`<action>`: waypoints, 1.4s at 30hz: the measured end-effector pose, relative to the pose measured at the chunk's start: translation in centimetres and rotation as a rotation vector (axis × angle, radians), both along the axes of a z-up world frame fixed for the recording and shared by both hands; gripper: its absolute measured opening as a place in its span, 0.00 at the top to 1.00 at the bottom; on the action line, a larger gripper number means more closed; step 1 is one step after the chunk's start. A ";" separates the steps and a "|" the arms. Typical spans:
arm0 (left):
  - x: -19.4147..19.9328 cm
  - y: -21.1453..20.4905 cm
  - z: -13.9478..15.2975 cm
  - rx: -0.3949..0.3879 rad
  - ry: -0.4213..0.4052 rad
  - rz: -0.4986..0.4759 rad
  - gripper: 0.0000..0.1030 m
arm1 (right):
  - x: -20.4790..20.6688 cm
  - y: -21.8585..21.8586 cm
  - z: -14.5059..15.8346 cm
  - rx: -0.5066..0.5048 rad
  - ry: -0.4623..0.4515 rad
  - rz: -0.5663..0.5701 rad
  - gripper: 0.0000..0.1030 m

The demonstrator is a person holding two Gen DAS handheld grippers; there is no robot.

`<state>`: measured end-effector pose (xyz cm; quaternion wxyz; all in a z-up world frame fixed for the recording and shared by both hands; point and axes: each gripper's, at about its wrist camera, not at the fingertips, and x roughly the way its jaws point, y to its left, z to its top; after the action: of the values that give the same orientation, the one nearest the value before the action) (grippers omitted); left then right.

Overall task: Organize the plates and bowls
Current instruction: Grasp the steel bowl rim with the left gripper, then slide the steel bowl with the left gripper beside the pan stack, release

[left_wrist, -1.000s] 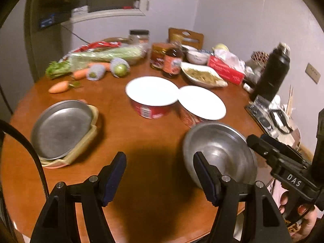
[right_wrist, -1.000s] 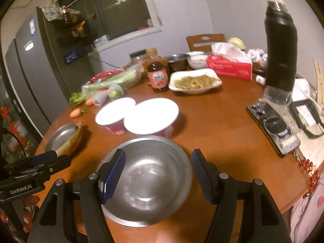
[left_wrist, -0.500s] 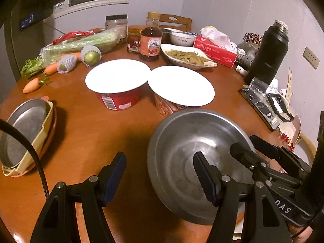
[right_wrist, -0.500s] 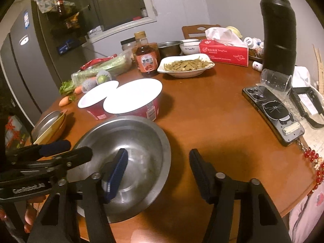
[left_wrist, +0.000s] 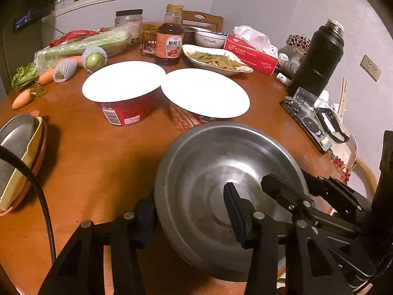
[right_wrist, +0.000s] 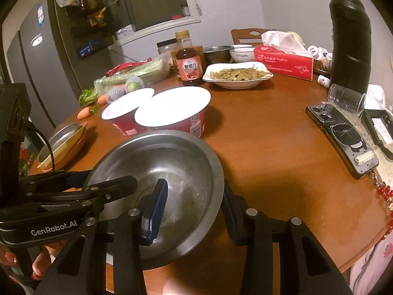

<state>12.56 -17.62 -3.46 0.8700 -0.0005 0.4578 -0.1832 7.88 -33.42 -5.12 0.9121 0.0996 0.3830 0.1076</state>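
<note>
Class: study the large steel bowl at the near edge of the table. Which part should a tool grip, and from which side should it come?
Grip the steel bowl by its thin flared rim, one finger inside, one outside. It sits upright and far too wide to span. Come from the near table edge, since two red paper bowls crowd its far side. Both tools already straddle opposite sides of that near rim.

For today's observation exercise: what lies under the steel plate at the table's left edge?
Under the steel plate sits a yellow dish, then an orange one. Their insides are covered.
</note>
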 end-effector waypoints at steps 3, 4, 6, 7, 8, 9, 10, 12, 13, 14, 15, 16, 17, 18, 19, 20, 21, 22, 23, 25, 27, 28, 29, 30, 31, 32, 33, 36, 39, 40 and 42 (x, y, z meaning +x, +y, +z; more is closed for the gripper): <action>0.0 0.3 0.0 0.001 0.003 0.006 0.52 | 0.0 0.2 0.0 0.007 0.003 0.011 0.56; 0.0 0.4 0.1 0.001 0.005 0.009 0.52 | 0.0 0.2 0.1 0.006 0.004 0.015 0.56; -0.1 0.7 0.2 0.003 0.003 0.016 0.52 | 0.0 0.4 0.1 0.011 0.008 0.022 0.56; -0.2 0.9 0.3 0.003 0.003 0.018 0.52 | -0.1 0.6 0.2 0.013 0.009 0.026 0.56; -0.3 1.1 0.4 0.005 0.000 0.020 0.52 | -0.1 0.8 0.3 0.012 0.007 0.030 0.56; -0.5 1.4 0.5 0.007 -0.002 0.025 0.52 | -0.2 1.0 0.5 0.007 0.003 0.035 0.56; -0.6 1.7 0.6 0.008 -0.003 0.028 0.52 | -0.3 1.3 0.6 0.007 -0.002 0.041 0.56; -1.1 2.3 0.8 0.013 -0.007 0.037 0.52 | -0.4 1.7 1.0 0.014 -0.007 0.055 0.56; -1.2 2.7 0.9 0.013 -0.007 0.045 0.52 | -0.5 2.1 1.1 0.016 -0.010 0.064 0.56; -1.4 3.1 1.0 0.012 -0.010 0.052 0.52 | -0.6 2.4 1.2 0.018 -0.011 0.072 0.56; -1.6 3.4 1.1 0.012 -0.013 0.060 0.52 | -0.6 2.7 1.3 0.018 -0.011 0.080 0.56; -1.8 3.8 1.2 0.013 -0.017 0.068 0.52 | -0.7 3.1 1.3 0.018 -0.010 0.088 0.56; -1.9 4.1 1.4 0.014 -0.023 0.073 0.52 | -0.7 3.4 1.4 0.019 -0.010 0.095 0.56; -2.1 4.4 1.5 0.014 -0.031 0.081 0.52 | -0.7 3.7 1.4 0.020 -0.010 0.104 0.56; -2.3 4.8 1.7 0.013 -0.034 0.089 0.52 | -0.8 4.1 1.5 0.019 -0.011 0.112 0.56; -2.4 5.2 1.8 0.010 -0.037 0.094 0.52 | -0.8 4.4 1.6 0.021 -0.014 0.120 0.56; -2.6 5.6 1.9 0.008 -0.041 0.102 0.52 | -0.9 4.8 1.7 0.022 -0.014 0.128 0.56; -2.6 5.9 1.9 0.008 -0.043 0.106 0.52 | -1.0 5.1 1.8 0.021 -0.014 0.133 0.56; -2.7 6.2 2.0 0.006 -0.045 0.113 0.52 | -1.0 5.4 1.9 0.021 -0.016 0.140 0.56; -2.8 6.8 2.0 0.005 -0.047 0.125 0.52 | -1.2 6.0 2.0 0.022 -0.018 0.153 0.56; -2.9 7.2 1.9 0.007 -0.049 0.132 0.52 | -1.3 6.5 2.1 0.020 -0.020 0.164 0.56; -2.9 7.4 1.9 0.010 -0.050 0.137 0.52 | -1.4 6.8 2.1 0.018 -0.018 0.168 0.56; -3.0 7.5 1.8 0.013 -0.050 0.141 0.52 | -1.4 6.9 2.2 0.017 -0.019 0.173 0.56; -3.0 7.6 1.8 0.013 -0.050 0.144 0.52 | -1.5 7.1 2.2 0.016 -0.020 0.178 0.56; -3.0 7.8 1.7 0.013 -0.051 0.148 0.52 | -1.5 7.3 2.2 0.015 -0.019 0.181 0.56; -3.1 7.9 1.7 0.012 -0.052 0.150 0.52 | -1.5 7.5 2.2 0.014 -0.019 0.182 0.56; -3.1 8.0 1.7 0.010 -0.052 0.151 0.52 | -1.5 7.6 2.2 0.014 -0.018 0.184 0.56; -3.0 8.3 1.6 0.006 -0.053 0.160 0.52 | -1.5 7.9 2.1 0.014 -0.015 0.189 0.56; -2.8 8.5 1.4 0.005 -0.050 0.164 0.52 | -1.5 8.1 1.9 0.013 -0.014 0.195 0.56; -2.8 8.5 1.3 0.004 -0.049 0.165 0.52 | -1.4 8.2 1.9 0.012 -0.013 0.195 0.56; -2.6 8.5 1.2 0.003 -0.043 0.165 0.52 | -1.3 8.3 1.6 0.013 -0.007 0.194 0.56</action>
<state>9.94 -9.13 -2.29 0.8918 -0.0328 0.4375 -0.1102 6.56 -25.14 -3.47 0.8981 0.0673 0.3868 0.1982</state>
